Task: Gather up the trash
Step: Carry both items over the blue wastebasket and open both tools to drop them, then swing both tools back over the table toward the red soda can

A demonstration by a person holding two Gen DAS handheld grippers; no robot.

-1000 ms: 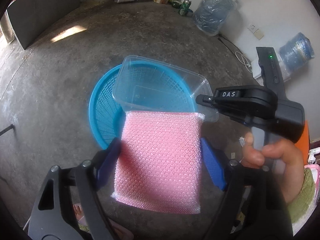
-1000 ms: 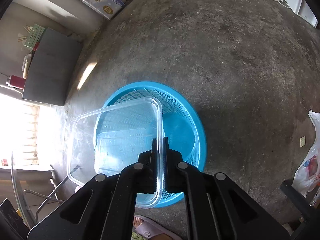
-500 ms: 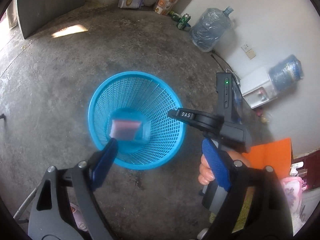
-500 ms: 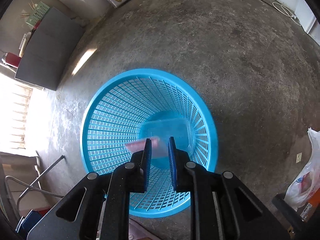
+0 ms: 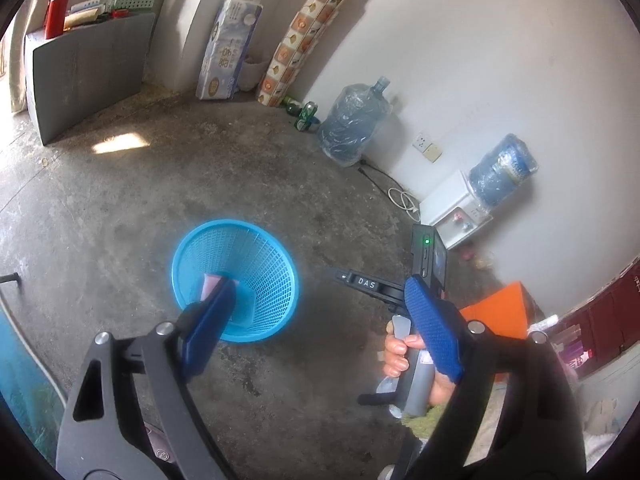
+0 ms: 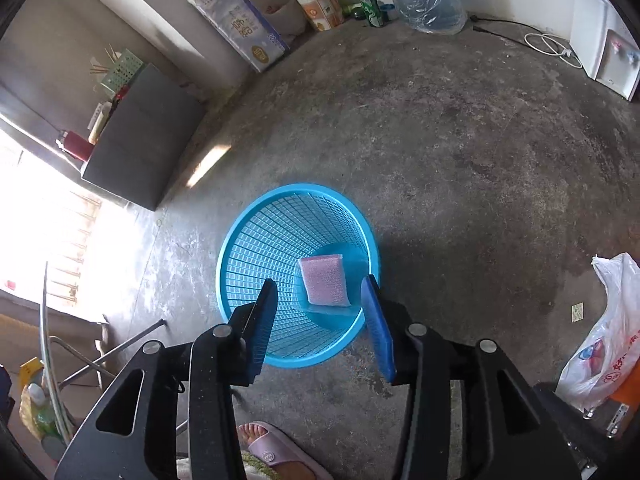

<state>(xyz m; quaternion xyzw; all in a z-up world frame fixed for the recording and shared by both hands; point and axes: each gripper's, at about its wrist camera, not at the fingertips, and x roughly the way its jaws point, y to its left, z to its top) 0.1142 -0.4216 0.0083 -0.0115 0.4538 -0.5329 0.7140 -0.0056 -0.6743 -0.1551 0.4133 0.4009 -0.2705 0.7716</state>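
Observation:
A blue mesh basket (image 6: 240, 248) stands on the concrete floor, also in the left wrist view as the same basket (image 5: 264, 256). A pink sponge (image 6: 324, 280) lies at its bottom on a clear plastic container (image 6: 332, 313); the sponge (image 5: 211, 283) peeks past a finger in the left view. My right gripper (image 6: 320, 283) hangs above the basket, its jaws opening, with nothing held between them. My left gripper (image 5: 320, 312) is high above the floor, open and empty. A hand (image 5: 400, 354) holds the right gripper's handle beside it.
A white plastic bag (image 6: 608, 340) lies on the floor at right. Two water jugs (image 5: 352, 124) and a white dispenser (image 5: 452, 208) stand by the wall. A grey cabinet (image 6: 136, 148), metal chair legs (image 6: 120, 348) and a slippered foot (image 6: 276, 452) are near.
The left gripper let go of the pink sponge and the right one of the clear container; both now lie in the basket. Both grippers rose away and the right jaws spread.

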